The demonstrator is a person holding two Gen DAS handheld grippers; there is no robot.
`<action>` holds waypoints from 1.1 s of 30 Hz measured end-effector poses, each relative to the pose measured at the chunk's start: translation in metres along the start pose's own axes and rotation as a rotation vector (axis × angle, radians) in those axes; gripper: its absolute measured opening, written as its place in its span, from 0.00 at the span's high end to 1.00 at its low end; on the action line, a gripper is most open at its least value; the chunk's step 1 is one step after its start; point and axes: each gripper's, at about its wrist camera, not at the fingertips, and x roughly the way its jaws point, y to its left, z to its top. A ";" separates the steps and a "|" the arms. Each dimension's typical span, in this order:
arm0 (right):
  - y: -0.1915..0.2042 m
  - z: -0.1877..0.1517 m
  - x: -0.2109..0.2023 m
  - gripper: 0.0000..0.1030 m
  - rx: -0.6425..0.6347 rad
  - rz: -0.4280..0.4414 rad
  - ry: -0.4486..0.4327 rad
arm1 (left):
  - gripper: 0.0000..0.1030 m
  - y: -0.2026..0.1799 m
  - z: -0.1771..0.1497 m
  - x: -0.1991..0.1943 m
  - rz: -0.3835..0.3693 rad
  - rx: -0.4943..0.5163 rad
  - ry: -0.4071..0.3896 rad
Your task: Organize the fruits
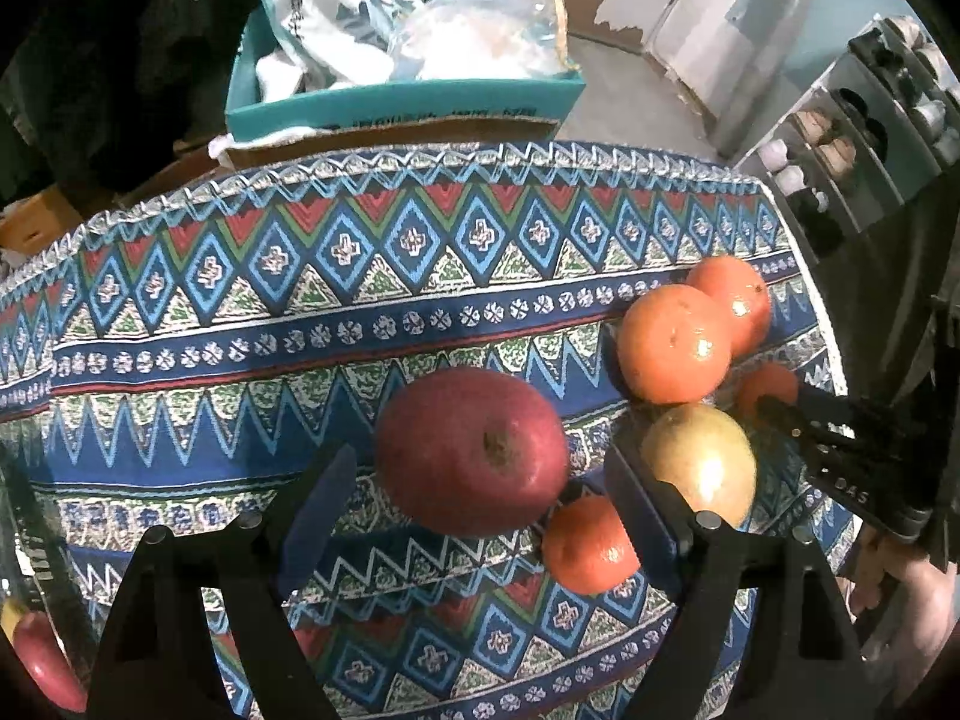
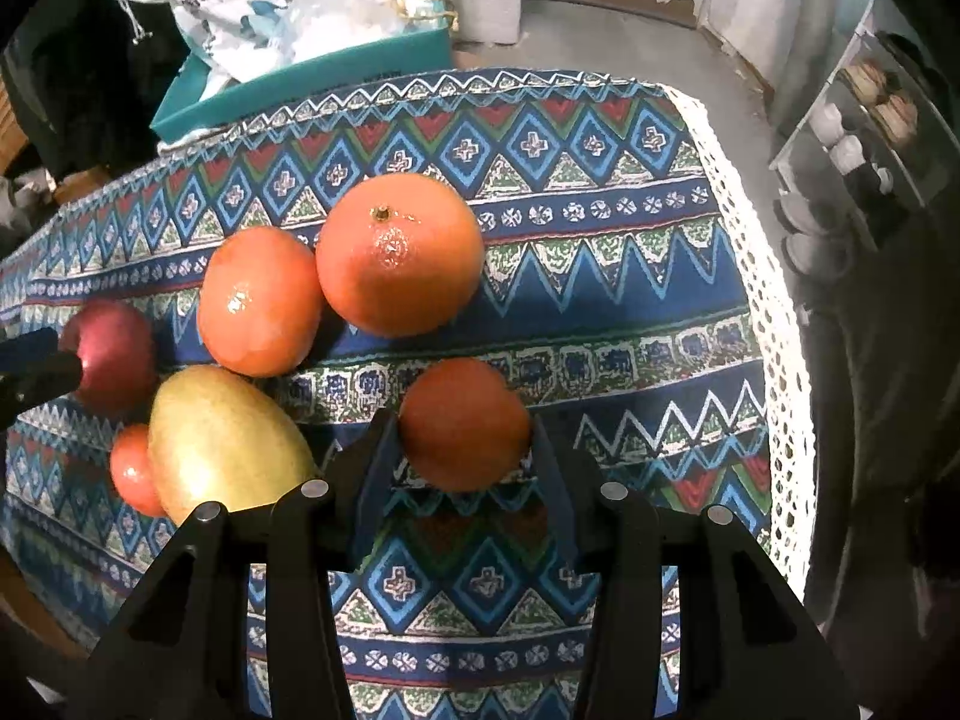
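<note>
A red apple (image 1: 474,450) lies on the patterned tablecloth (image 1: 300,300), between the fingertips of my left gripper (image 1: 483,459). Its jaws stand open and clear of the apple's sides. Beside it sit a small orange (image 1: 591,546), a yellow-green mango (image 1: 699,462) and two oranges (image 1: 672,342). My right gripper (image 2: 465,429) is shut on an orange (image 2: 465,420), with its pads against both sides. From the right wrist I also see a large orange (image 2: 399,255), another orange (image 2: 258,300), the mango (image 2: 222,444) and the apple (image 2: 111,354).
A teal box (image 1: 408,102) stuffed with bags stands behind the table's far edge. A shelf of bottles (image 1: 870,138) is at the right. The cloth's white lace edge (image 2: 774,330) marks the table's right side. A red fruit (image 1: 42,660) shows at the lower left.
</note>
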 end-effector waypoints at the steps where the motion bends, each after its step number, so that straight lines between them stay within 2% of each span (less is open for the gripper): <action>1: 0.000 0.001 0.001 0.57 -0.003 -0.001 -0.005 | 0.17 -0.001 0.001 0.004 0.000 0.003 0.007; 8: -0.003 0.004 0.001 0.56 0.015 0.009 -0.008 | 0.16 -0.004 0.004 0.029 0.027 0.022 0.073; 14: -0.003 0.008 0.003 0.56 0.025 0.013 -0.007 | 0.17 0.004 0.003 0.043 0.021 -0.002 0.097; 17: -0.002 0.010 0.004 0.56 0.029 0.012 -0.010 | 0.22 0.003 0.003 0.043 0.002 0.016 0.085; 21: -0.001 0.010 0.003 0.56 0.024 0.008 -0.018 | 0.22 0.001 0.001 0.042 0.006 0.055 0.067; 24: 0.000 0.011 0.002 0.57 0.029 0.010 -0.025 | 0.22 0.000 -0.001 0.038 0.038 0.074 0.047; 33: 0.010 0.014 -0.015 0.57 0.014 0.011 -0.064 | 0.22 0.004 -0.002 0.006 0.017 0.077 0.005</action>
